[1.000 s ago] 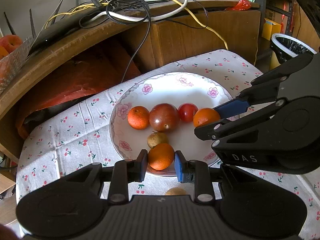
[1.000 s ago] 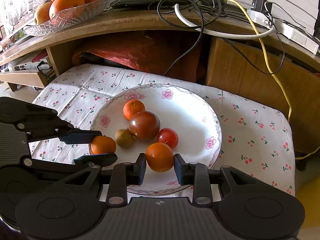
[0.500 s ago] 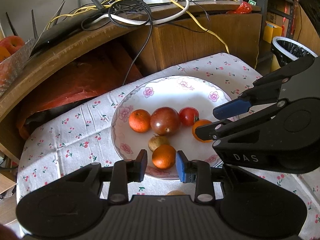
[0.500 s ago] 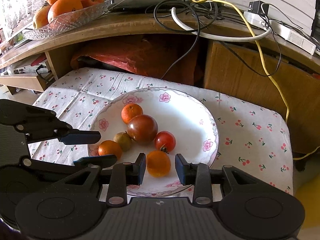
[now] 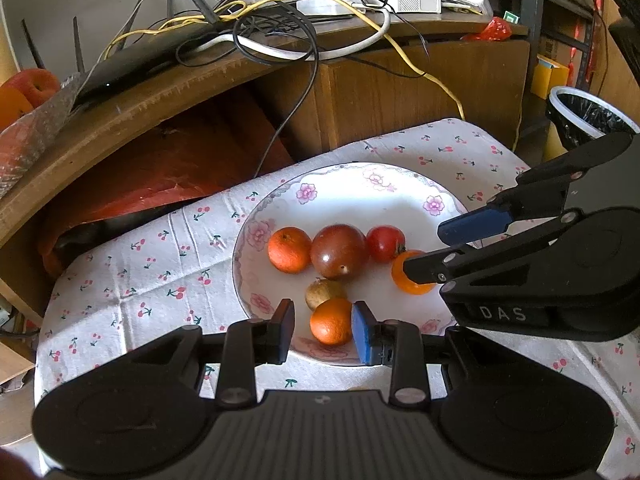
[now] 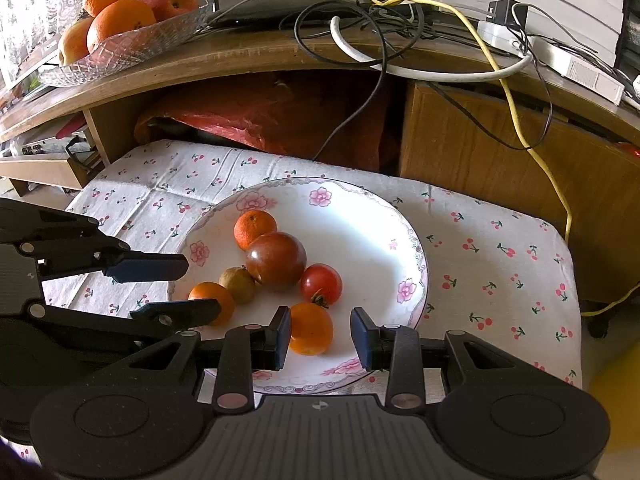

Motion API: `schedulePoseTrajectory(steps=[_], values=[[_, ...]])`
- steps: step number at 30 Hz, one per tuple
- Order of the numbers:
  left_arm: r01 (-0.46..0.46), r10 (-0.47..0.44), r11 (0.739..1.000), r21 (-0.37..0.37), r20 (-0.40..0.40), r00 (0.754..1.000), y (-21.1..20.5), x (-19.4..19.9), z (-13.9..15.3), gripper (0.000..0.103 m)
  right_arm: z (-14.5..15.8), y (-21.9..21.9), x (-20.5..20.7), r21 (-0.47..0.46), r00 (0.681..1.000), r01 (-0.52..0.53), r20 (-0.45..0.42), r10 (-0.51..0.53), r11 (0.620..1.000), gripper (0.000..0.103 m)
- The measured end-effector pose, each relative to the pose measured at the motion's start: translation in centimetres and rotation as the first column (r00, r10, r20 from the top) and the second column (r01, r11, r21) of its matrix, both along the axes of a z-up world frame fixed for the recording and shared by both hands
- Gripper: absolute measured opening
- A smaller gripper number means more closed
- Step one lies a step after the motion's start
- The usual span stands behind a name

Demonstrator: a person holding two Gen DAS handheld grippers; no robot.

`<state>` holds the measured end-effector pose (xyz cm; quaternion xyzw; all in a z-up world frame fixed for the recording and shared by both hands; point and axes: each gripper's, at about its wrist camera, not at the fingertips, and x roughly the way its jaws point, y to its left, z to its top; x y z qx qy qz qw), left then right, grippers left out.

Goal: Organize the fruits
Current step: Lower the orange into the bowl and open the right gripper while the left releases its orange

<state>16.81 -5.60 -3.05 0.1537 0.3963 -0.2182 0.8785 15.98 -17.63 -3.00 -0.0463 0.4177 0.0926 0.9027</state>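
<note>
Now the floral plate (image 5: pixel 400 184) sits on a bench (image 6: pixel 500 280) covered with a cherry-print cloth, and six fruits lie on it. Both pairs of fingers are spread wide, and neither pinches anything.

From the left wrist camera, the left gripper (image 5: pixel 322 330) hovers over the plate's 6 o'clock rim. A small orange (image 5: pixel 331 321) lies between its spread fingers; it appears to touch the blue pad on the right side, with a clear gap on the other side. Just beyond it, at 12 o'clock from that orange, rests a little brown fruit (image 5: pixel 325 293). Farther back a row runs across the plate: a mandarin (image 5: pixel 289 249) at 9 o'clock, a big dark red fruit (image 5: pixel 339 251) in the middle, and a red tomato (image 5: pixel 385 243) at 3 o'clock. The right gripper (image 5: pixel 432 248) reaches in from 3 o'clock, its lower finger crossing in front of a second orange (image 5: pixel 412 280).

From the right wrist camera, the right gripper (image 6: pixel 320 335) frames that second orange (image 6: pixel 311 328), which lies close to the left-side finger and well clear of the other. The left gripper (image 6: pixel 200 284) enters from 9 o'clock.

At 10 o'clock, a glass bowl (image 6: pixel 132 46) of oranges and an apple stands on a wooden shelf beside tangled cables (image 6: pixel 360 12).
</note>
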Motion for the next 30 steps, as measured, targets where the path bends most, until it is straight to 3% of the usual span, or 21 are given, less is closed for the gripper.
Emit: schedulePoseTrajectory(steps=[15, 30], values=[[-0.068, 0.069, 0.996, -0.049, 0.013, 0.998, 2.2, 0.7, 1.6, 0.041, 0.3, 0.0, -0.4, 0.008, 1.000, 0.006, 0.011, -0.006, 1.000, 0.030], [-0.033, 0.033, 0.999, -0.030, 0.006, 0.999, 2.9, -1.0, 1.6, 0.041, 0.7, 1.6, -1.4, -0.006, 0.999, -0.039, 0.012, 0.039, 0.999, 0.030]])
